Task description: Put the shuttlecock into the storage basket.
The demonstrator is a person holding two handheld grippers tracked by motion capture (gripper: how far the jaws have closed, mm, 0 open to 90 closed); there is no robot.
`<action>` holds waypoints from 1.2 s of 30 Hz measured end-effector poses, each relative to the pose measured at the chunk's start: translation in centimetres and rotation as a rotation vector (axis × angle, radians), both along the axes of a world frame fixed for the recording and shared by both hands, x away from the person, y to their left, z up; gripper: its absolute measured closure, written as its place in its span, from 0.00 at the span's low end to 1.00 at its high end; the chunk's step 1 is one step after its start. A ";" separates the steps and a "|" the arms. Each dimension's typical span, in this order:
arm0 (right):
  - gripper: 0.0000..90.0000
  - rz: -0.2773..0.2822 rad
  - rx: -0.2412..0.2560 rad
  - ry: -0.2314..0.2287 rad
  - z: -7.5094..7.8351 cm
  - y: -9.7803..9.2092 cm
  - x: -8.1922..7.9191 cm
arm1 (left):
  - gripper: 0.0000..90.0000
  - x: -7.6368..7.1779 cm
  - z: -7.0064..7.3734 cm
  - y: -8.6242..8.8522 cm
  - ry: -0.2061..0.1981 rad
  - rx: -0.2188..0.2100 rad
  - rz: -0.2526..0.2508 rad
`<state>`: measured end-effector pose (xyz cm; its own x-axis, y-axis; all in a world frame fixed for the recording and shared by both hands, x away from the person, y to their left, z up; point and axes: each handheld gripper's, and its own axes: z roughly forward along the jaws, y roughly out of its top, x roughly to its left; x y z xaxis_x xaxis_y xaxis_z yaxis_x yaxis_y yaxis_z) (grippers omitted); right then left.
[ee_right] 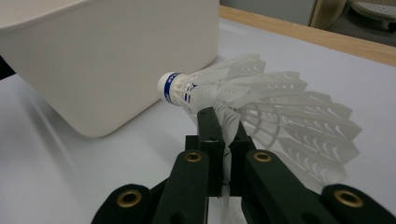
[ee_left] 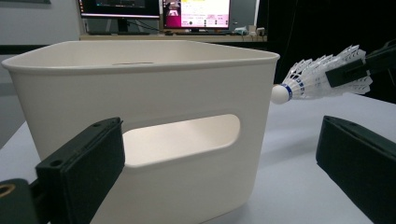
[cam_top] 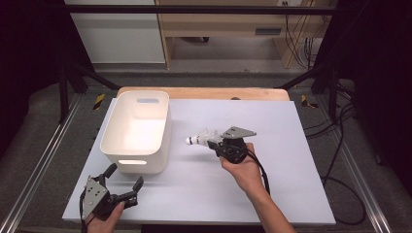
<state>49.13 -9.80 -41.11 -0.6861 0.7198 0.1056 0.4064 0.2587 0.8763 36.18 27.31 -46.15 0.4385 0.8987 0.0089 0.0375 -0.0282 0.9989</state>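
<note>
Shuttlecock (ee_right: 261, 105) pinched in right claw (ee_right: 223, 122), left claw (cam_top: 125, 176) agape

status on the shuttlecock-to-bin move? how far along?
Done: the right gripper is shut on the shuttlecock, pinching its skirt, lifted off the table. In hand: it hangs beside the white bin, cork pointing at the bin wall, not yet over the rim. Left: carry over the rim and release, presumably. The bin looks empty. The left gripper is open at the bin's near end.
</note>
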 end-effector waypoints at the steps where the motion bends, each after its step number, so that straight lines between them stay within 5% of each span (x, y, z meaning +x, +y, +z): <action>1: 1.00 0.004 0.007 0.001 0.2 0.0 0.0 | 0.02 0.0 0.0 0.1 0.001 0.001 0.000; 36: 1.00 0.022 -0.028 -0.084 6.6 1.1 2.3 | 0.01 0.0 0.1 0.1 -0.012 -0.008 -0.010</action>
